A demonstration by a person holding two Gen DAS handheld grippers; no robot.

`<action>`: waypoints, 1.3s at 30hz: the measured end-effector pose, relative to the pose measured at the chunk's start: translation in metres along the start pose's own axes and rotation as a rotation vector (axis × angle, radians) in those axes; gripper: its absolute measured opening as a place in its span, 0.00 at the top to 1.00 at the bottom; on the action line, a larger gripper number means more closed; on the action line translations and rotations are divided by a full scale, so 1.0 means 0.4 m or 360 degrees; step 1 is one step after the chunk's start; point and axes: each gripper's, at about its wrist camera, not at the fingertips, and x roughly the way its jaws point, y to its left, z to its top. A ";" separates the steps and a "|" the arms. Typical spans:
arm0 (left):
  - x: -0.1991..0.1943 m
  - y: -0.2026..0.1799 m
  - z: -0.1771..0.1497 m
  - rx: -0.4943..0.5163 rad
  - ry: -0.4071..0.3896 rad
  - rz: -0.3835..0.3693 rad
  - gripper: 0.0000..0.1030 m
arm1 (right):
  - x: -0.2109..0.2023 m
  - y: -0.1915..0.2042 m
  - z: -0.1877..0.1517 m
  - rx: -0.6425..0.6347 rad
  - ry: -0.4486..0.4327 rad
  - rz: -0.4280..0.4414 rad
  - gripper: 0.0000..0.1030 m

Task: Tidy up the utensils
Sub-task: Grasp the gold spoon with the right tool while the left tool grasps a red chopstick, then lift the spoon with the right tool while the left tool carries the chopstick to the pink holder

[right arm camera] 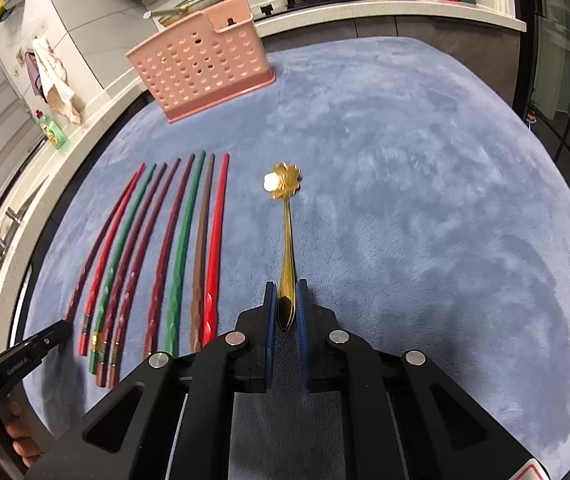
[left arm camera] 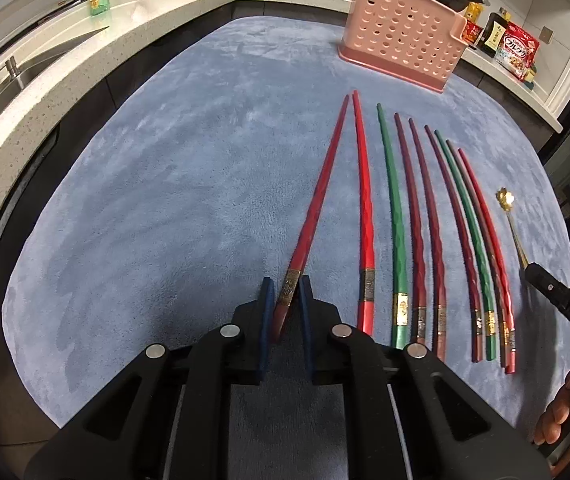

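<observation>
Chopstick (left arm camera: 317, 208) first, at the left end of the row: the left gripper (left arm camera: 287, 300) has its blue ribbed pads pinched on the banded butt of this faceted red stick, whose long axis runs straight ahead of the jaws and slightly right, tip toward the pink perforated caddy (left arm camera: 401, 32). To its right, eight more chopsticks (left arm camera: 417, 232) lie side by side on the blue plush mat (left arm camera: 165, 200), red, green, maroon and brown, all tapering the same way, with gilt bands near the thick ends. Farthest right is the gold spoon (right arm camera: 287, 240), polished metal with a flower-shaped bowl; the right gripper (right arm camera: 286, 304) is clamped on its handle end, bowl pointing away. The caddy stands upright well beyond both tools, ahead and left of the spoon, so I judge each piece must be lifted and swung tip-down into it.
</observation>
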 end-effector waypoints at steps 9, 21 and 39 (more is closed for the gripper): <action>-0.078 0.009 0.032 -0.0031 -0.0074 -0.0056 0.92 | -0.077 0.015 0.047 -0.0044 -0.0099 -0.0006 0.98; -0.215 0.000 0.211 -0.0055 -0.0313 -0.0129 0.93 | -0.169 0.040 0.179 -0.0079 -0.0280 0.0017 0.98; -0.325 -0.086 0.603 0.0063 -0.0651 -0.0119 0.94 | -0.173 0.088 0.507 -0.0033 -0.0440 0.0247 0.99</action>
